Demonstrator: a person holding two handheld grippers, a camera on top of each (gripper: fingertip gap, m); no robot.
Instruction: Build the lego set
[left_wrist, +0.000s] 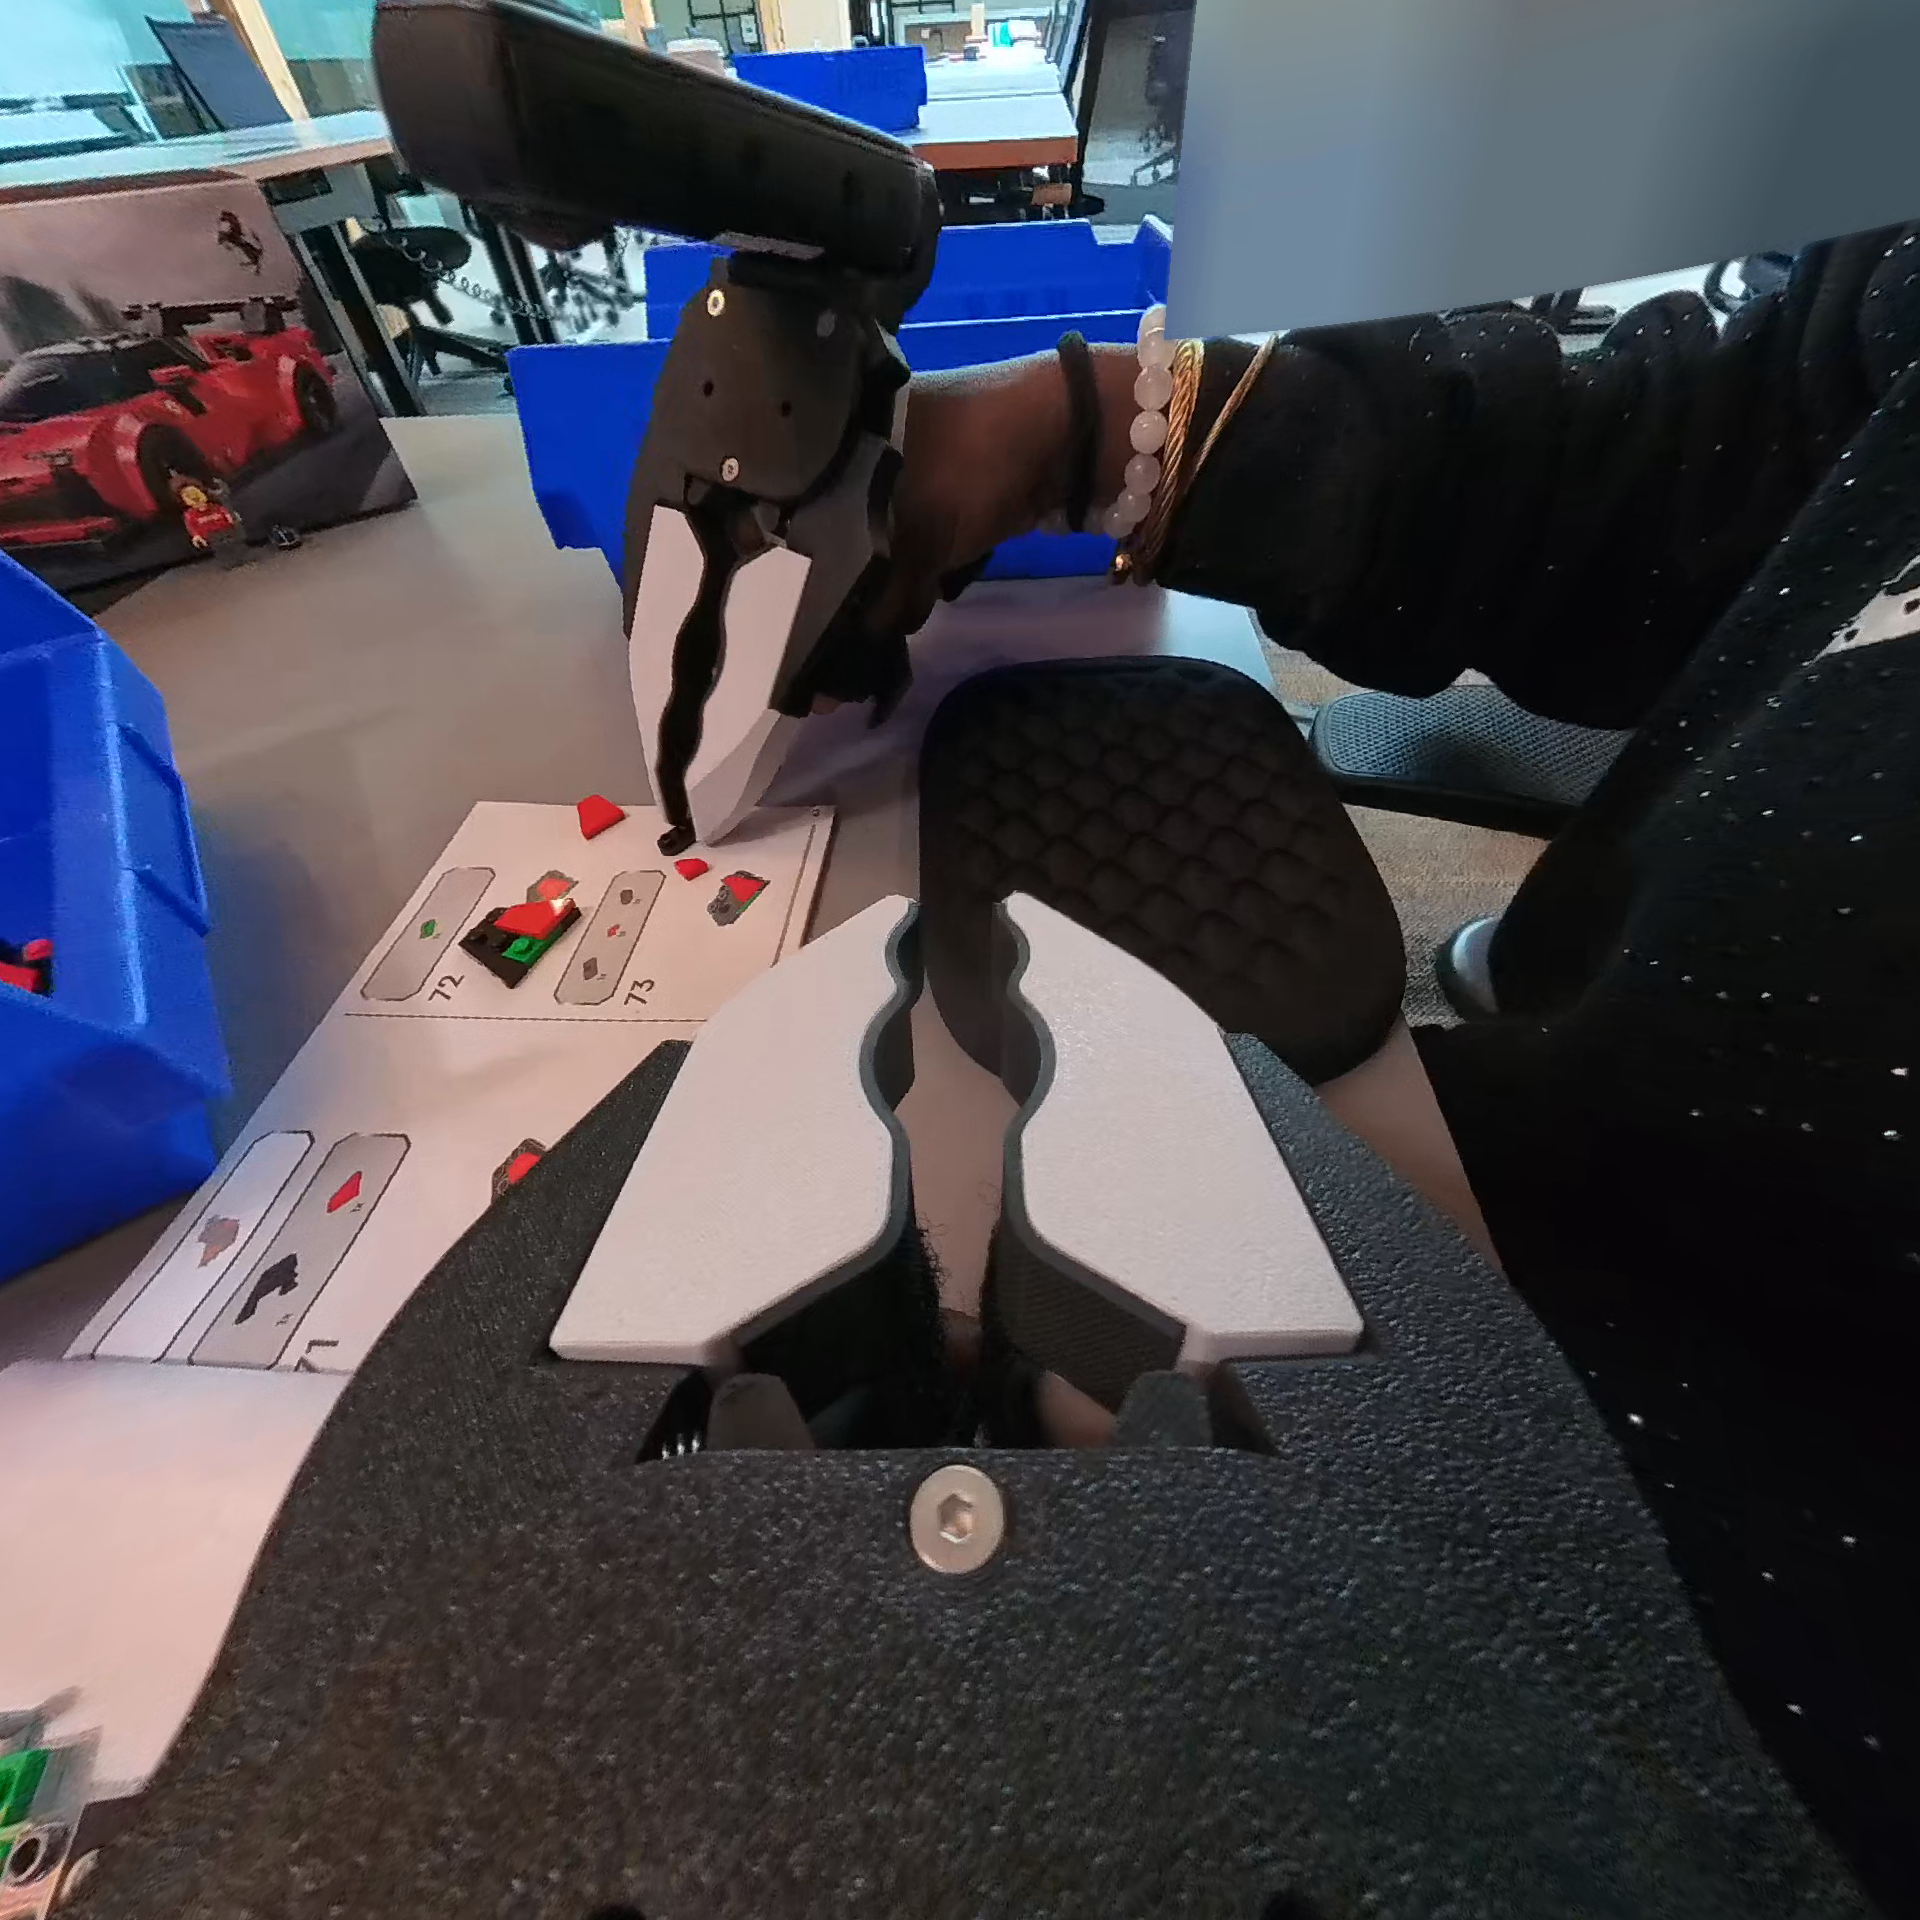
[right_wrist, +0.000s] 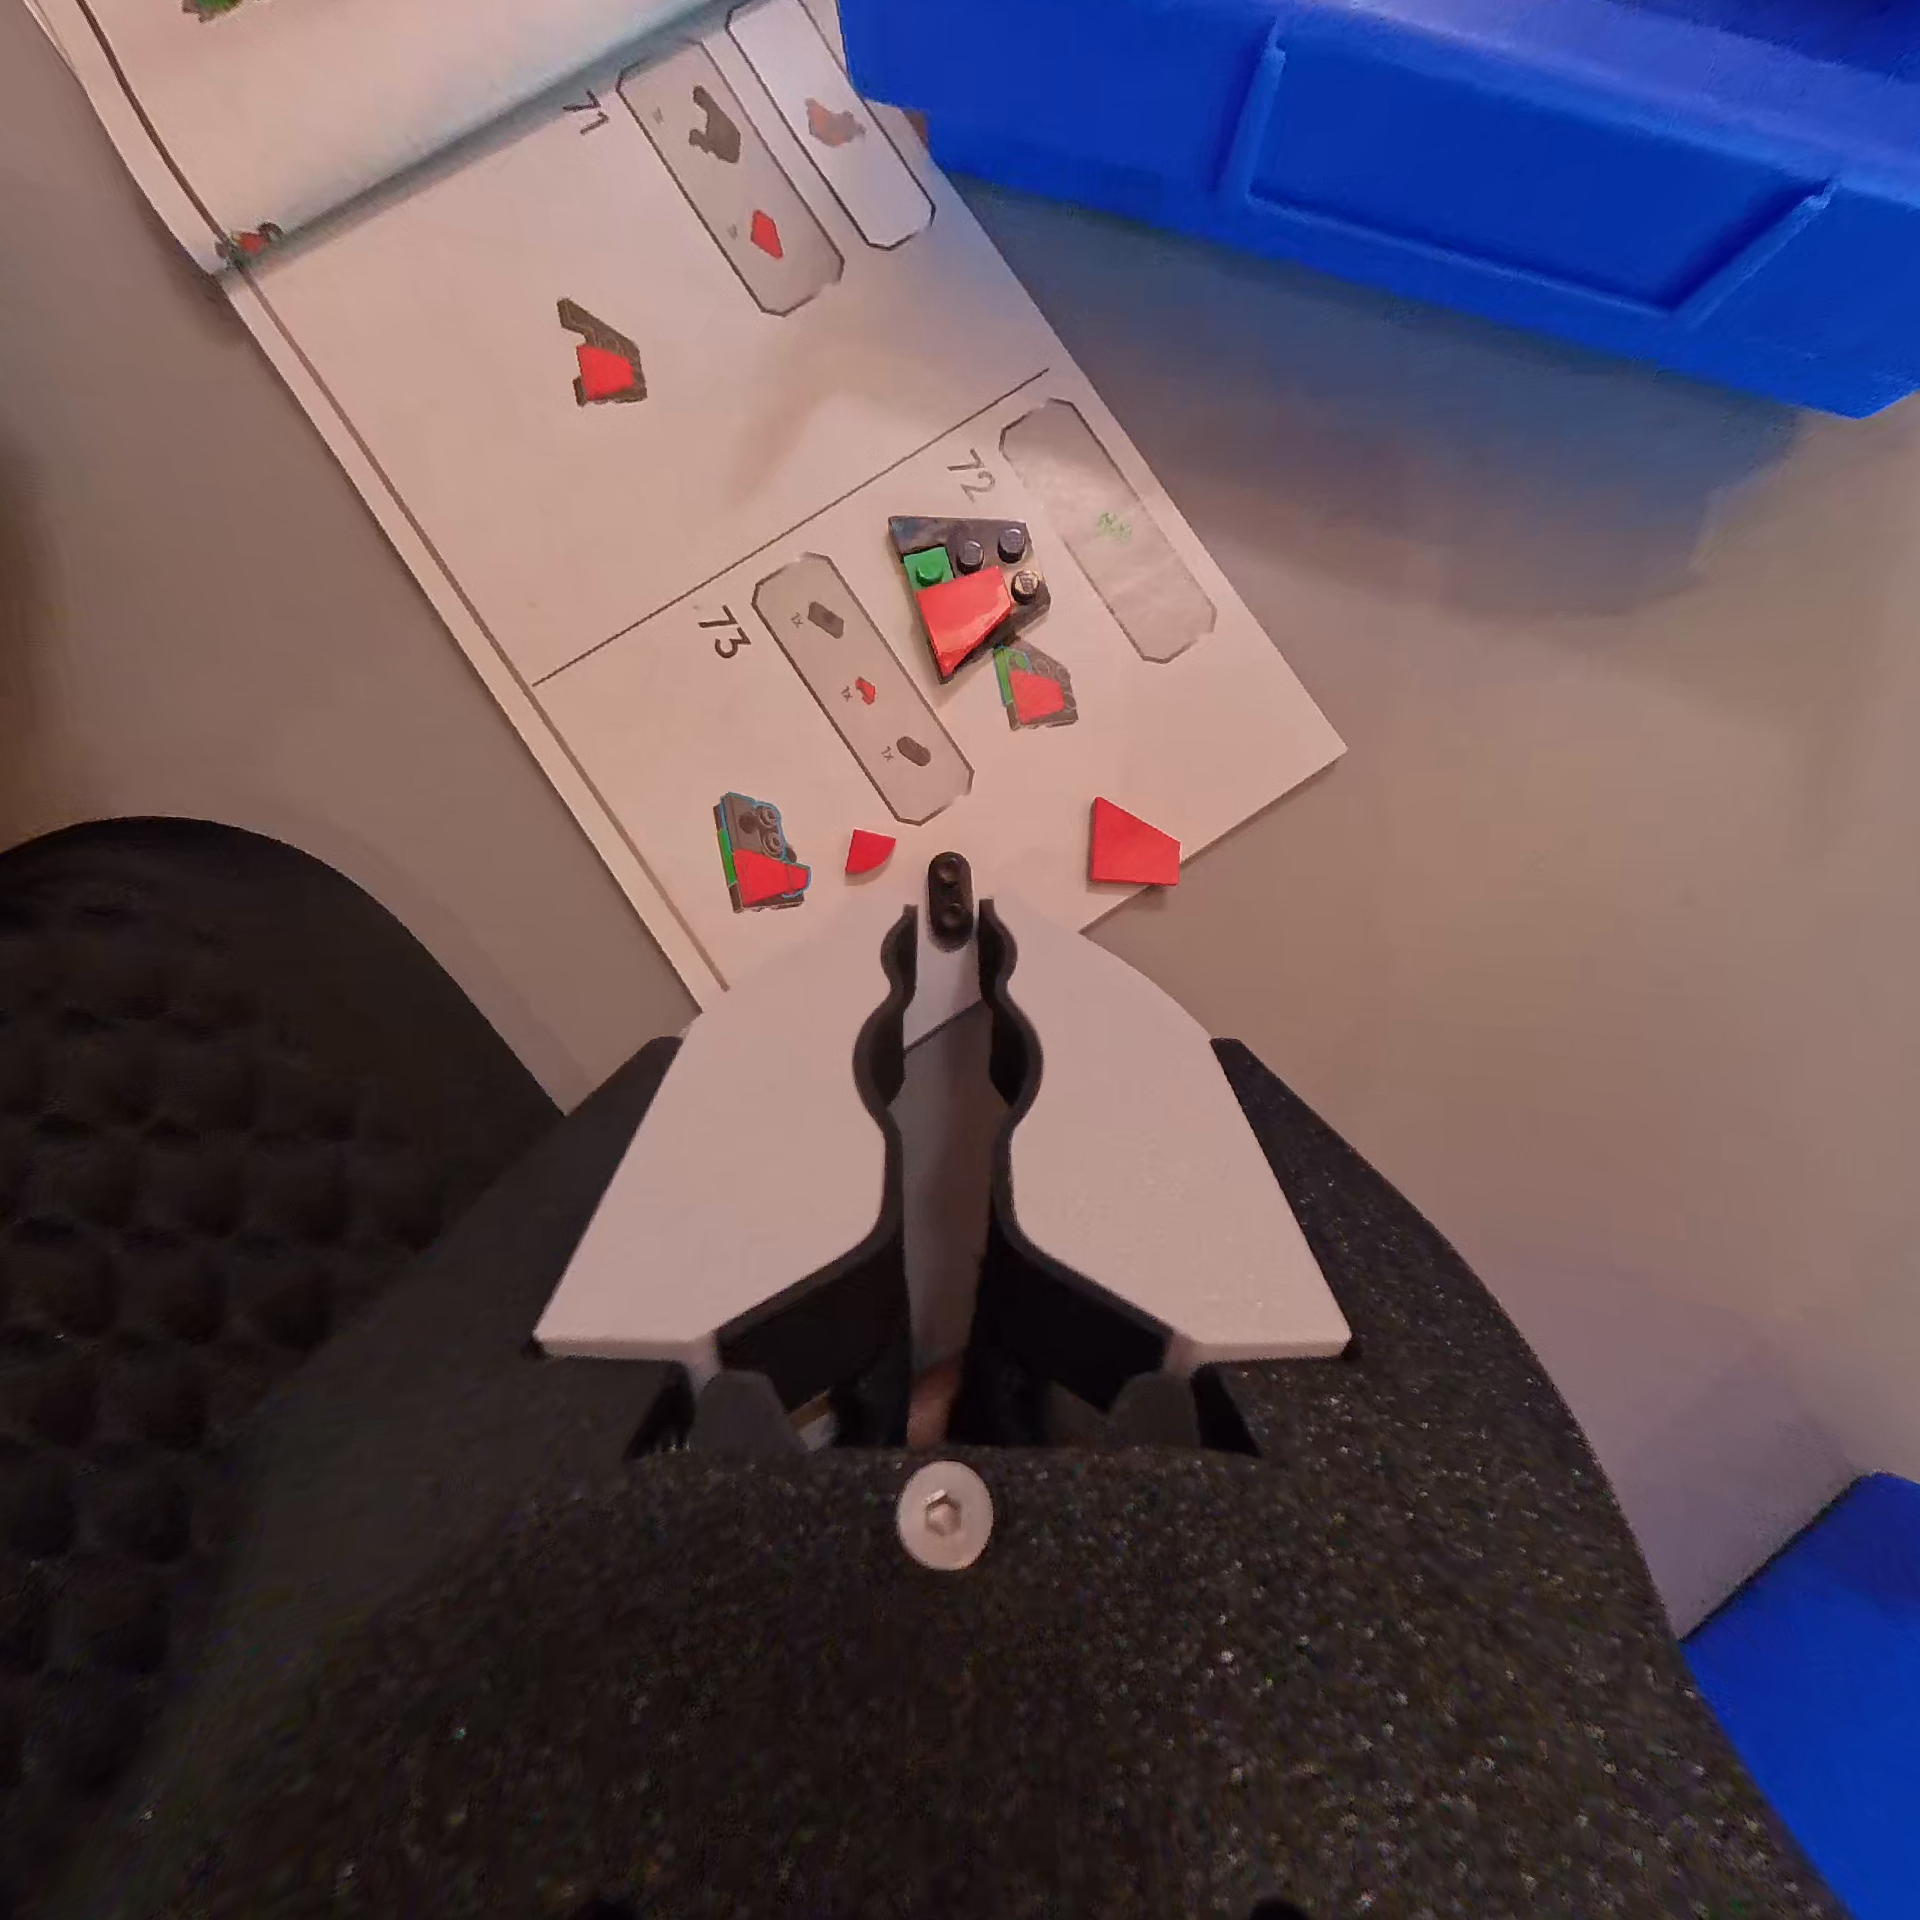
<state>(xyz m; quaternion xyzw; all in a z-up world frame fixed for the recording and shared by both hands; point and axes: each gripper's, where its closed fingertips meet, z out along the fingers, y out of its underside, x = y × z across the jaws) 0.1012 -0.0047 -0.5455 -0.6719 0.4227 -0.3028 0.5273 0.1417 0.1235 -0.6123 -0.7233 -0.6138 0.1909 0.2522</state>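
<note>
Black two-hole piece (right_wrist: 949, 890) is pinched at right gripper (right_wrist: 951, 914) tips, low over instruction sheet (right_wrist: 436, 499); left gripper (left_wrist: 961, 935) narrowly parted, empty. Next, judged: carried far-right onto partial assembly (right_wrist: 966, 597), seated.

On your white instruction sheet (right_wrist: 499, 499) sit a red wedge tile (right_wrist: 1130, 844), a black piece (right_wrist: 950, 889), a red-green-black assembly (right_wrist: 968, 594); blue bin (right_wrist: 1455, 177) beside it.

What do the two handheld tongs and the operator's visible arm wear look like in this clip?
Both tongs, left and right, have pale grey wavy-edged fingers on textured black bodies with a silver hex screw. The arm wears a black speckled sleeve, a pale bead bracelet, a gold bangle and a black band.
</note>
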